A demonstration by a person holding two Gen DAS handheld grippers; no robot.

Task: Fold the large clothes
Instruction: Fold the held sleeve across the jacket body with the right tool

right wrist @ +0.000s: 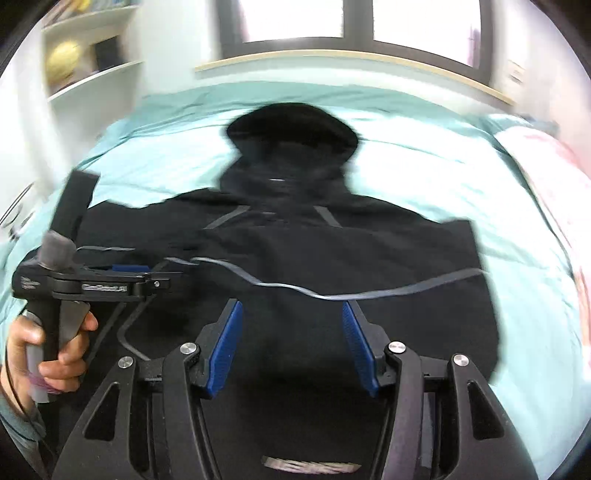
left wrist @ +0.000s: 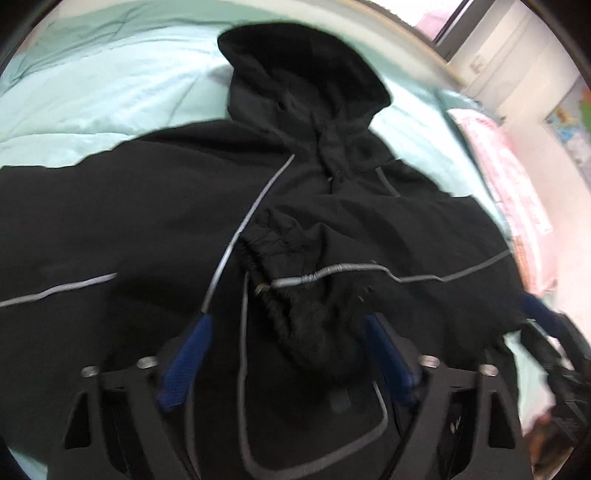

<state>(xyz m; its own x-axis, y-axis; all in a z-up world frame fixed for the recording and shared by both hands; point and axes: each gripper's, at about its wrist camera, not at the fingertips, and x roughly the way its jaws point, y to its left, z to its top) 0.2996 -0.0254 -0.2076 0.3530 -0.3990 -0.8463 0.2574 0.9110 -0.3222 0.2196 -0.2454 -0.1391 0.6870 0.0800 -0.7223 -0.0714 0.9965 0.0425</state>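
Observation:
A black hooded jacket [left wrist: 155, 206] with thin grey reflective stripes lies spread on a light teal bed, hood [left wrist: 295, 70] at the far side. In the left wrist view my left gripper [left wrist: 288, 325] is open just above the jacket's middle, with a bunched sleeve cuff [left wrist: 306, 325] lying between its blue pads. In the right wrist view the jacket [right wrist: 354, 243] fills the middle, and my right gripper [right wrist: 291, 310] is open above its near part, holding nothing. The left gripper [right wrist: 129, 273] also shows there at the left, held by a hand.
The teal bed sheet [left wrist: 92, 85] surrounds the jacket. A pink pillow or quilt [left wrist: 506, 177] lies at the bed's right side. A white shelf unit [right wrist: 85, 59] stands at the far left and a window [right wrist: 354, 22] is behind the bed.

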